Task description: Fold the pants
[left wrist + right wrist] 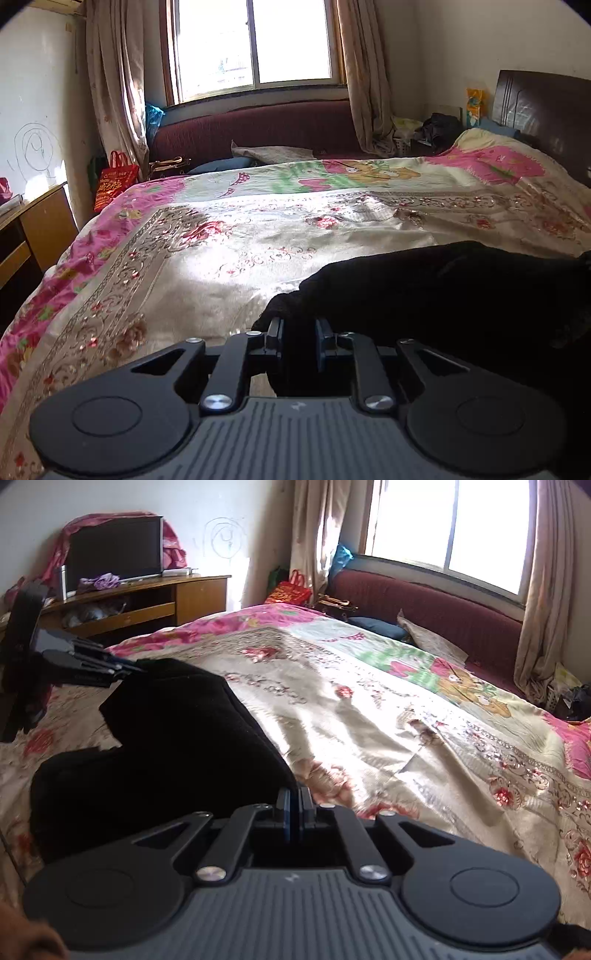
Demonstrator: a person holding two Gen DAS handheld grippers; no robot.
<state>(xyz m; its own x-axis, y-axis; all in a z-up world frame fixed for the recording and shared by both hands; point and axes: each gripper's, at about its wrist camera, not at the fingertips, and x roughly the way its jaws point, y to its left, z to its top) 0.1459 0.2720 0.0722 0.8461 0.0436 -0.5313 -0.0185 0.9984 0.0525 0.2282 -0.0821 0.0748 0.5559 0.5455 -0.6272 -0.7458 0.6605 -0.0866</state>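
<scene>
The black pants (443,295) hang in a dark fold above the flowered bedspread (184,266). My left gripper (299,328) is shut on a thick bunch of their fabric, which fills the gap between the fingers. In the right wrist view the pants (166,738) stretch from the left gripper (122,670) at the far left to my right gripper (294,799). The right gripper is shut on a thin edge of the cloth, its pads almost touching. The lower part of the pants rests on the bedspread (406,720).
A maroon sofa (258,125) runs under the window beyond the bed. A dark headboard (546,110) stands at the right, with a wooden cabinet (147,602) and a TV (114,546) at the left. A red bag (114,181) sits by the curtain.
</scene>
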